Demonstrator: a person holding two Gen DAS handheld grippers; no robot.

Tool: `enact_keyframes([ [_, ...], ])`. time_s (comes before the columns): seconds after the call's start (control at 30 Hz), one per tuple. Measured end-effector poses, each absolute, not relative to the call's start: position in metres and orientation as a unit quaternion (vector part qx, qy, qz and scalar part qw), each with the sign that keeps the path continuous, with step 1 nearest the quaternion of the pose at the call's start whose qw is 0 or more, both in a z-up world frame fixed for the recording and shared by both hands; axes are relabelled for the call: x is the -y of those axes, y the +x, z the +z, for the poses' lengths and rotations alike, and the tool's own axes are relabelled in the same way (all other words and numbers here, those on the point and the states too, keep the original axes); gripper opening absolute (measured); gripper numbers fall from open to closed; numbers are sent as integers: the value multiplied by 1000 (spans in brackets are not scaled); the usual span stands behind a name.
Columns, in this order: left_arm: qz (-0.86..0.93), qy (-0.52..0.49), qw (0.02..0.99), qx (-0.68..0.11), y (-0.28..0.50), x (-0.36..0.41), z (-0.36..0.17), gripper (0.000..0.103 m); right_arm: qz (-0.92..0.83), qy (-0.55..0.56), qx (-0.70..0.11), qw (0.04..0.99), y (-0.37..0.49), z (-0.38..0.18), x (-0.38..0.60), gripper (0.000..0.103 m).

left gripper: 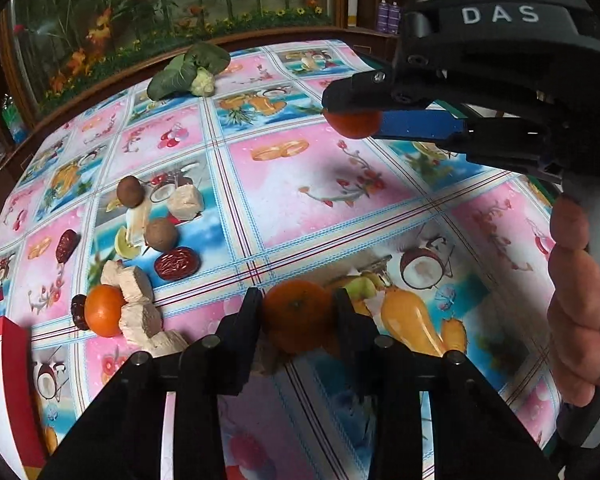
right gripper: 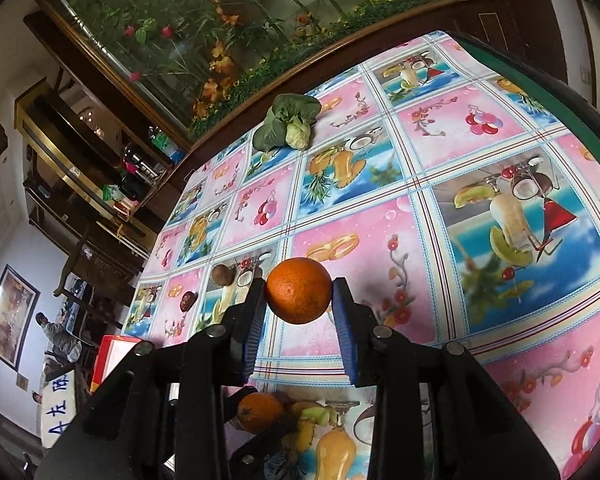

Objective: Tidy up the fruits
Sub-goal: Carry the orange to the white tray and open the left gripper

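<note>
In the left wrist view my left gripper (left gripper: pixel 298 312) is shut on an orange (left gripper: pixel 296 316), held low over the fruit-print tablecloth (left gripper: pixel 300 184). My right gripper (left gripper: pixel 354 114) comes in from the upper right, shut on a second orange (left gripper: pixel 354 126) well above the cloth. The right wrist view shows that orange (right gripper: pixel 299 290) squeezed between the blue pads of the right gripper (right gripper: pixel 299 300). The left gripper's orange (right gripper: pixel 258 412) sits below it. A persimmon-like orange fruit (left gripper: pixel 104 310) lies at the left among other food.
Left of centre lie ginger pieces (left gripper: pixel 134 300), red dates (left gripper: pixel 178 263), two brown round fruits (left gripper: pixel 161 234) and a pale cube (left gripper: pixel 186 200). A bok choy (left gripper: pixel 188 70) lies at the far edge. A red and white box (left gripper: pixel 4 360) stands at the left. A hand (left gripper: pixel 580 308) grips the right handle.
</note>
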State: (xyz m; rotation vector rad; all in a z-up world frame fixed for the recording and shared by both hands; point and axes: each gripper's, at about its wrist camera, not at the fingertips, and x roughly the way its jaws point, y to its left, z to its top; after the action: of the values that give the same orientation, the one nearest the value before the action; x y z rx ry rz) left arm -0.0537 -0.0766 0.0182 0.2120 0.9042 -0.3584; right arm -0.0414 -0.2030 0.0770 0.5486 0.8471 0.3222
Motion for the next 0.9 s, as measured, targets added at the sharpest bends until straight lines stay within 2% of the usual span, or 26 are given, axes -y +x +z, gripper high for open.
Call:
enact_keyframes([
  [0.27,-144,67,902,-401,-68,50,39,36,182,222,-383,878,-51,84,182,35],
  [0.5,-58,28,933,-354,-113,-24,71,36,246,178,-356,884,-74,98,132,36],
  [0.77,115,-8,937,-330,-151,-158,90,36,352,145,-351,856,-96,105,-1,36],
  [0.9,193,-24,919,-343,-161,-217,78,36,394,99,-374,834,-105,98,-85,36],
])
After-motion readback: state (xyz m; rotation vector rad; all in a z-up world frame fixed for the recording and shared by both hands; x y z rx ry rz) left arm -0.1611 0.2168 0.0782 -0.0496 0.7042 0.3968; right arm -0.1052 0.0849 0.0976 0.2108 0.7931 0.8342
